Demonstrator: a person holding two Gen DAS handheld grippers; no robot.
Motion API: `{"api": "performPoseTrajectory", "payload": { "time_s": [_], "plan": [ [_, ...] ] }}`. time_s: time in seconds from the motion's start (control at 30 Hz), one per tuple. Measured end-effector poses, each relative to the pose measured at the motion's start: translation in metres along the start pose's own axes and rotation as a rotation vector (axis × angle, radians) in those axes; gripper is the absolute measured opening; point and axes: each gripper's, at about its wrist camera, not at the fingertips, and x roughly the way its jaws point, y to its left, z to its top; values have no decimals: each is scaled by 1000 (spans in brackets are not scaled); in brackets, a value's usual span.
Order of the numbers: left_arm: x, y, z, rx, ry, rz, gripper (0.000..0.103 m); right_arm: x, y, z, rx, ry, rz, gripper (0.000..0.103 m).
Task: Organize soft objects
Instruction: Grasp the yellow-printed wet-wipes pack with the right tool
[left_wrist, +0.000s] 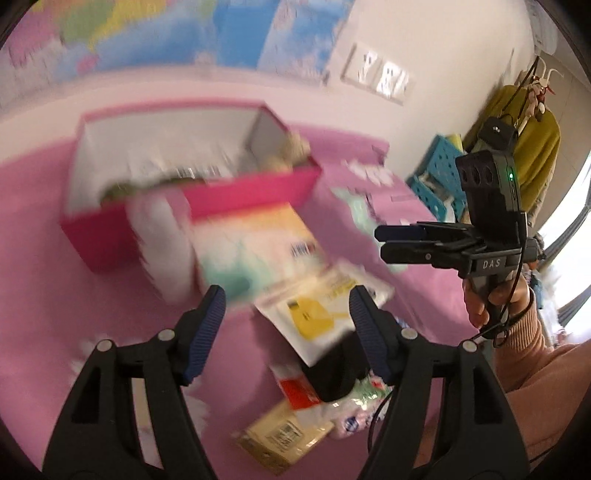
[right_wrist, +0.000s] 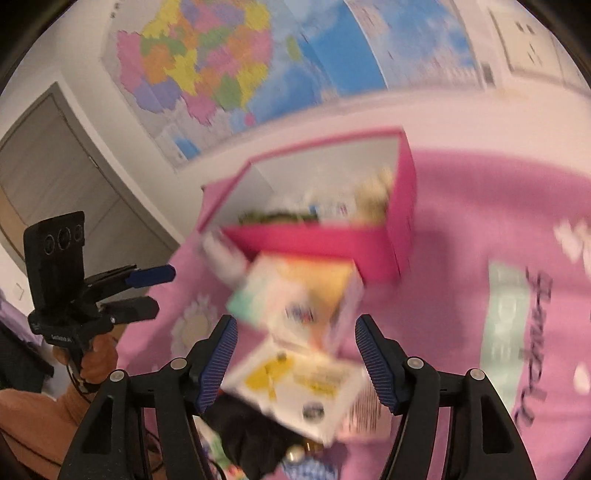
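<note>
Left tool (left_wrist: 287, 306) spread wide, empty, right tool (right_wrist: 295, 336) likewise, above packets (left_wrist: 317, 317), pink box (left_wrist: 255, 188) beyond

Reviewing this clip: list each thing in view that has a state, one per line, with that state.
Left gripper: open, holding nothing.
Right gripper: open, holding nothing.
Pink box: open on top, lidless, items inside, upright on the pink cloth.
Pastel packet: lying against the box front, outside it.
White-and-yellow pouch: lying flat, outside the box.
Tan packet: lying on the cloth, outside the box.
</note>
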Motion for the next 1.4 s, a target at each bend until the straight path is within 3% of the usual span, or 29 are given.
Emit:
{"api": "performPoseTrajectory", "payload": {
  "time_s": [0.3, 0.63, 0.9, 1.1, 1.4],
  "plan": [
    [47, 3, -25, -77, 155, -67, 71, 22, -39, -41, 177, 103, 24, 68],
    [67, 7, -28, -132, 222, -156, 71, 35, -34, -47, 187, 127, 76, 67],
    [77, 1, -26, -119, 246, -204, 70, 39, -30, -48, 169, 120, 78, 44],
    [71, -2, -26, -128, 229, -204, 68, 35, -31, -49, 153, 96, 69, 35],
    [41, -19, -18, -62, 150, -161, 68, 14, -22, -46, 114, 32, 59, 22]
  ]
}}
